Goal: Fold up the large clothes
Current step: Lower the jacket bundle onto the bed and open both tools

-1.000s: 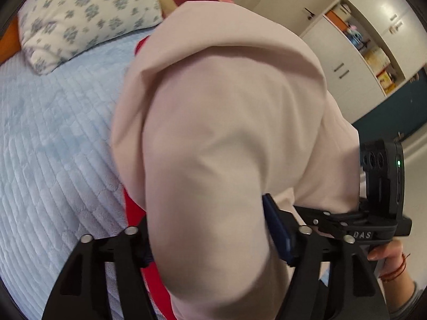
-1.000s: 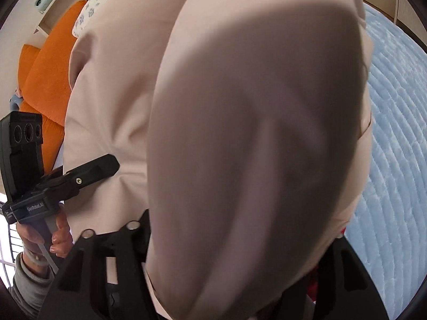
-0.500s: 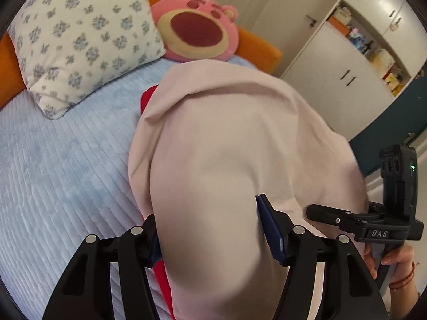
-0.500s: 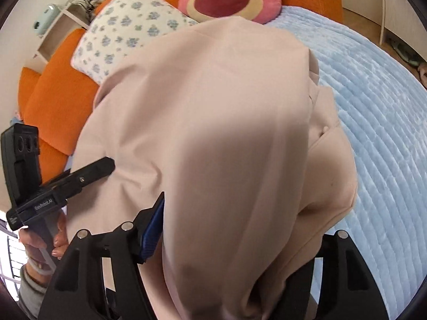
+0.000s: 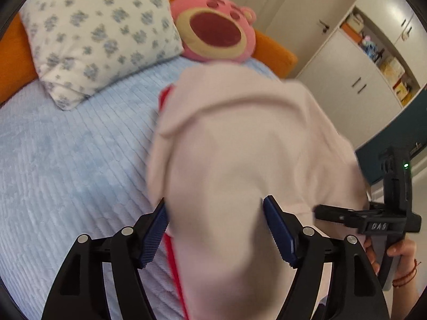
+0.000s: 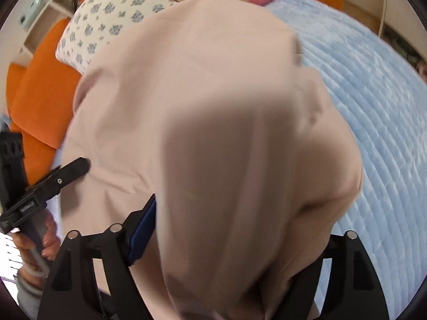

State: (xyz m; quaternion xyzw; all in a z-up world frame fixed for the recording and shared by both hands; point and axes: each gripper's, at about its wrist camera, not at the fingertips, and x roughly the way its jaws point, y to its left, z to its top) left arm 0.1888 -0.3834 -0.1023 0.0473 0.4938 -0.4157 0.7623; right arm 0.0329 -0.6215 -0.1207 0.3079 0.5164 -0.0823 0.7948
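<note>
A large pale pink garment [image 5: 240,154] with red trim [image 5: 174,264] hangs over a light blue bedspread [image 5: 66,165]. My left gripper [image 5: 216,229] has its blue pads wide apart, with the cloth draped down between them. My right gripper [image 6: 229,229] also has the cloth [image 6: 213,133] draped between its fingers; only its left pad [image 6: 142,236] shows, and the right one is hidden by fabric. Each gripper shows in the other's view: the right one [image 5: 336,212] and the left one [image 6: 72,169], both at the cloth's edge.
A flowered white pillow [image 5: 96,32] and a pink bear cushion [image 5: 213,34] lie at the head of the bed against orange cushions [image 6: 40,101]. White wardrobes [image 5: 355,74] and a dark door stand to the right. The bedspread [image 6: 379,122] stretches right of the garment.
The garment has dropped lower and away from both cameras, uncovering the pillow and bear cushion. The left gripper's pads now show wide apart around the cloth.
</note>
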